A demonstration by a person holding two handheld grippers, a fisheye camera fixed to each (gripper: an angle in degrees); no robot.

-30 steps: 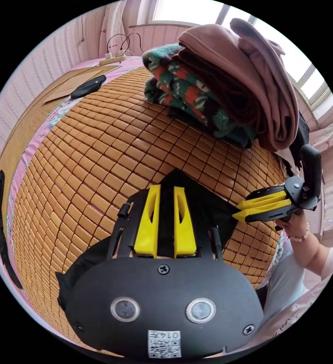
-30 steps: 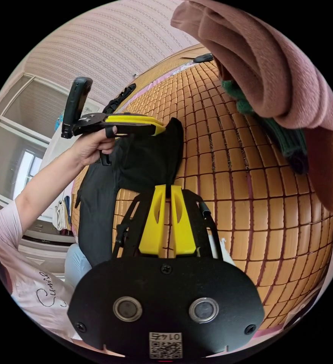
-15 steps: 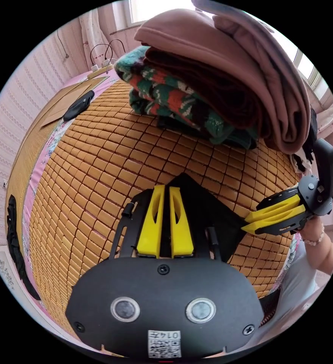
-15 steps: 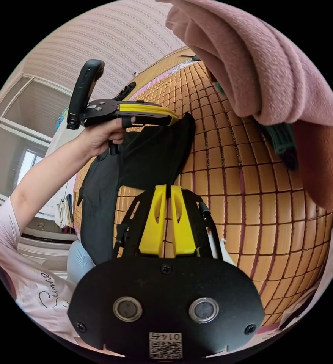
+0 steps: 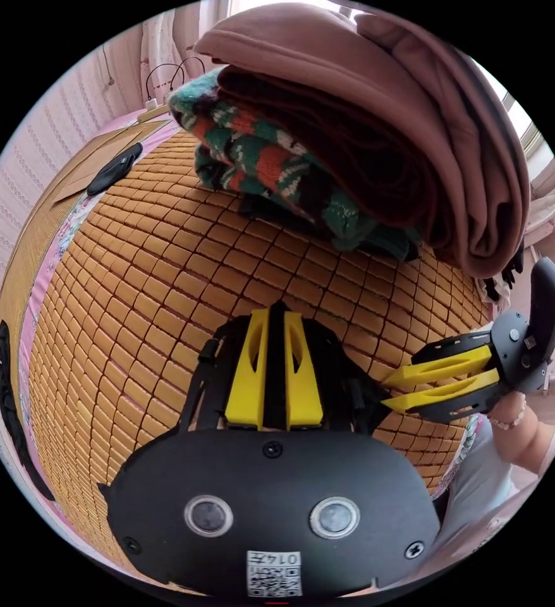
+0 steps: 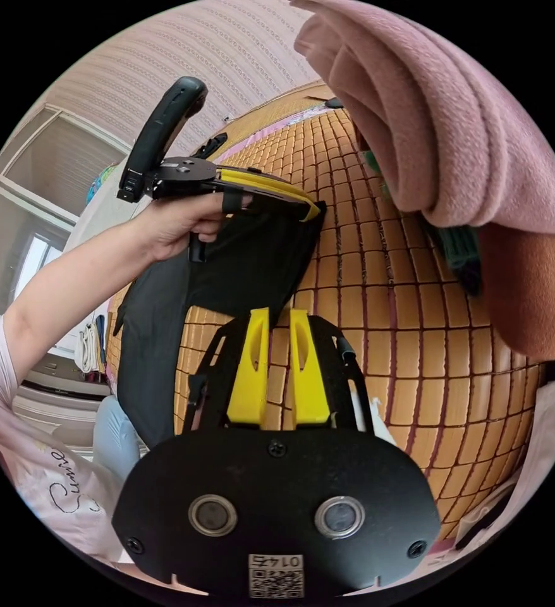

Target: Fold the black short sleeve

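Note:
The black short sleeve shirt [image 6: 239, 265] hangs from a lifted corner above the bamboo mat [image 6: 378, 329], and its lower part trails off the bed edge. My left gripper [image 6: 312, 212] is shut on that corner; a strip of the black shirt [image 5: 276, 373] shows between its yellow jaws in the left gripper view [image 5: 276, 311]. My right gripper [image 6: 279, 313] is open at the shirt's lower edge, with mat tiles showing between its jaws. In the left gripper view the right gripper [image 5: 388, 391] sits to the right, its jaws apart beside the cloth.
A tall stack of folded blankets, mauve [image 5: 385, 126] over a green patterned knit [image 5: 258, 158], stands on the mat just beyond the grippers. A black object [image 5: 113, 167] lies on a board at the far corner. A person's hand [image 6: 176, 221] holds the left gripper.
The right gripper's jaws have parted and let go of the shirt's edge. Both grippers have moved nearer to the blanket stack, the left one still holding the corner.

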